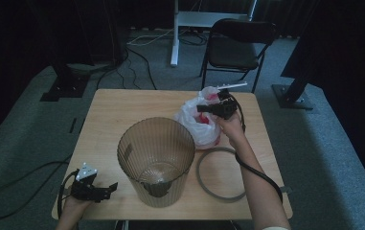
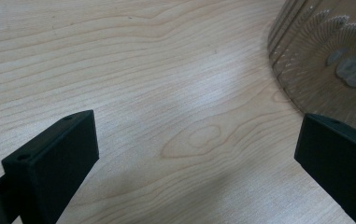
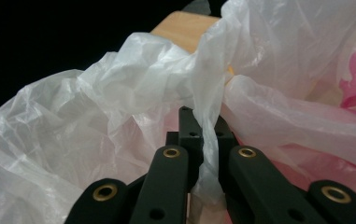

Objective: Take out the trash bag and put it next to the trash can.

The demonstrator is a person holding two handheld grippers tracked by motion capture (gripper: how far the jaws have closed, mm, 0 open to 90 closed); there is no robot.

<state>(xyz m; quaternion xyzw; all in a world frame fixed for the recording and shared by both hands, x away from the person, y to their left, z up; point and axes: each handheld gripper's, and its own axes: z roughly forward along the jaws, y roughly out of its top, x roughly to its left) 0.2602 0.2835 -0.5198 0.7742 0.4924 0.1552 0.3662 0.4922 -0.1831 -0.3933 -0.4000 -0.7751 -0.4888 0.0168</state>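
The right gripper (image 3: pixel 203 154) has its jaws clenched on a thin fold of the crumpled white translucent plastic bag (image 3: pixel 119 107), the film running up between the two black jaw faces and fanning out above them. A pinch on a single pleat like this suits lifting or dragging the bag by its edge rather than squeezing its contents, and it leaves the rest of the bag slack. Pink shows through the film at the right, either print or something inside; which one I cannot tell.

In the high view the same right gripper (image 1: pixel 217 108) sits at the top of the bag (image 1: pixel 197 122), which rests on the far right part of the light wooden tabletop (image 1: pixel 118 108), just behind a thin grey ring (image 1: pixel 203 179) lying flat. The bag is just beside the tall ribbed smoky-clear plastic bin (image 1: pixel 155 160) that stands upright in the middle, mouth open. Judging by that layout, the bag is probably meant to line the bin, with the ring to clamp it at the rim.

The left gripper (image 2: pixel 194 154) has its jaws released and spread wide over bare wood, holding nothing, with the ribbed wall of the bin (image 2: pixel 325 60) at the upper right. From above, the left gripper (image 1: pixel 104 190) lies low at the near left corner, close to the bin's base but apart from it, seemingly parked until the bin needs steadying.

The right gripper view gives the pinch itself, which the high view is too far and dim to resolve; the high view gives how bag, bin and ring lie.
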